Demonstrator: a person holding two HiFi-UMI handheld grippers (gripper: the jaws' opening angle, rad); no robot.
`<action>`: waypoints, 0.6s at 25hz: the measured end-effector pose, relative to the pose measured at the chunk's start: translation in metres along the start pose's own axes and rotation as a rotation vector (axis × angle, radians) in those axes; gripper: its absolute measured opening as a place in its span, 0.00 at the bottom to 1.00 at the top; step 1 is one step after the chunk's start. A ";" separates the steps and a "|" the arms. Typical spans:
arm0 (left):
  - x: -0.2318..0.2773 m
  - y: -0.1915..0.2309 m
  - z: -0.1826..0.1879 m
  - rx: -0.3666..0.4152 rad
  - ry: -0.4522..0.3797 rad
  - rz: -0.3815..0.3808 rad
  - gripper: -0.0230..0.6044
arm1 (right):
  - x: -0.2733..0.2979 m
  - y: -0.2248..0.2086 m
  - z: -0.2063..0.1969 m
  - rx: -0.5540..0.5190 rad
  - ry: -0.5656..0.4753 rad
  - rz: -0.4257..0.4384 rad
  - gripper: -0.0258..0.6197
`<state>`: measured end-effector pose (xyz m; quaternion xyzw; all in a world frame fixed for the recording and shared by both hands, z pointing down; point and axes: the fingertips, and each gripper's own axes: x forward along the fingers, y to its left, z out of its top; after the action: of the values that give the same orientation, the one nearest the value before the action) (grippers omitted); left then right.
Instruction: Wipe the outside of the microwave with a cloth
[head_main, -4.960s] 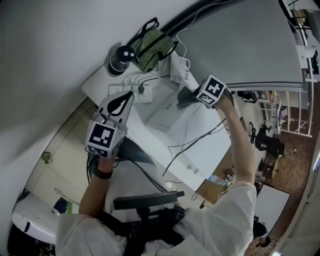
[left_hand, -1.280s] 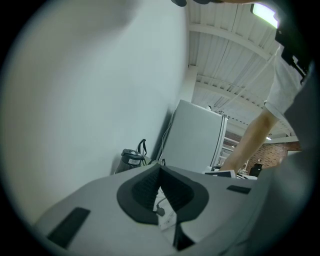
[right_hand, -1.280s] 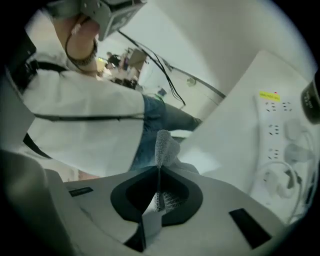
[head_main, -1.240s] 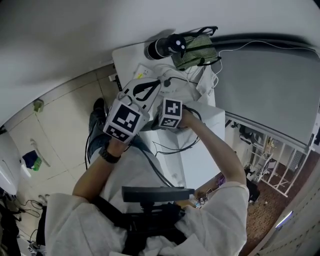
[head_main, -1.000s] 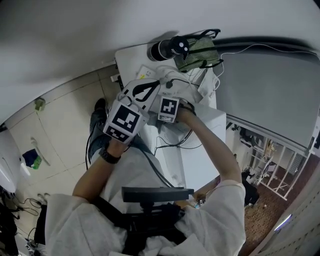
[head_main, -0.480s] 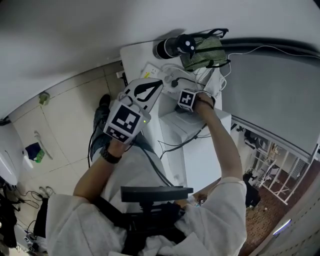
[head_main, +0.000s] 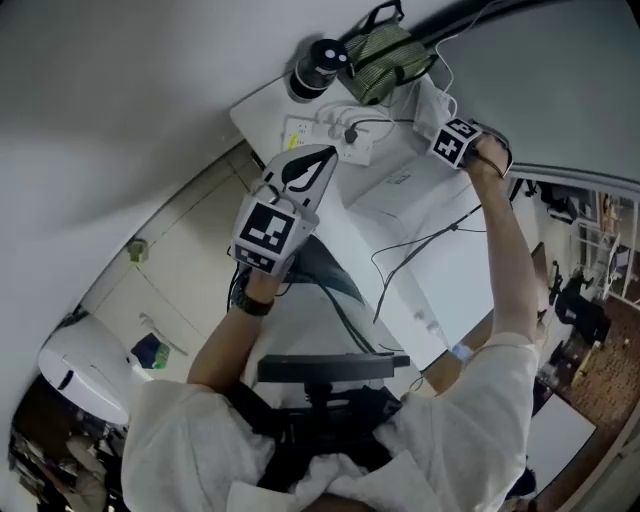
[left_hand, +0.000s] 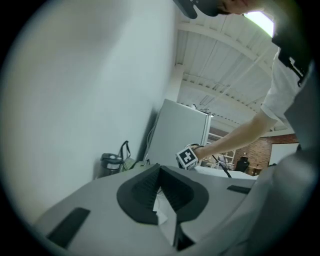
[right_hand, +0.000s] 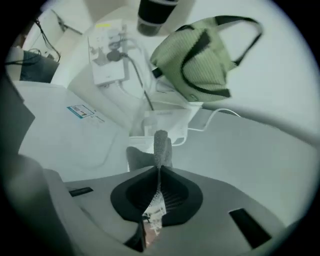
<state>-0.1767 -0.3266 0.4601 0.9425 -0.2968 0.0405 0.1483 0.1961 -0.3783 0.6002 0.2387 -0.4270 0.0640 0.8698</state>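
Note:
The white microwave (head_main: 400, 215) lies below me in the head view, its top (right_hand: 55, 140) filling the left of the right gripper view. My right gripper (head_main: 442, 122) reaches to the far back of that top, close to a green striped bag (head_main: 385, 50). Its jaws (right_hand: 160, 167) are shut on a grey cloth (right_hand: 160, 145), which sticks up in a narrow fold beyond the tips. My left gripper (head_main: 322, 158) hovers by the microwave's near left corner, shut, with nothing held. The left gripper view (left_hand: 159, 170) shows the right gripper's marker cube (left_hand: 186, 157) ahead.
A white power strip (head_main: 320, 135) with plugs and cables sits on the shelf behind the microwave, next to a black flask (head_main: 312, 65). A thin black cable (head_main: 420, 245) trails across the microwave. The bag (right_hand: 200, 55) hangs just past the cloth, against the wall.
My right gripper has travelled with the cloth from beside the left gripper across the microwave top to its far back edge. The left gripper has held its place.

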 end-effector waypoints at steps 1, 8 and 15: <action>0.002 -0.018 0.011 0.019 -0.019 -0.036 0.08 | -0.020 -0.001 -0.019 0.083 -0.069 -0.008 0.07; 0.030 -0.194 0.054 0.168 -0.023 -0.317 0.08 | -0.102 0.062 -0.221 0.513 -0.388 0.016 0.07; 0.073 -0.405 0.020 0.242 -0.004 -0.431 0.08 | -0.034 0.184 -0.442 0.759 -0.486 0.051 0.07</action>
<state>0.1141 -0.0566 0.3500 0.9950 -0.0820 0.0411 0.0388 0.4313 -0.0061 0.4100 0.5383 -0.5708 0.1798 0.5934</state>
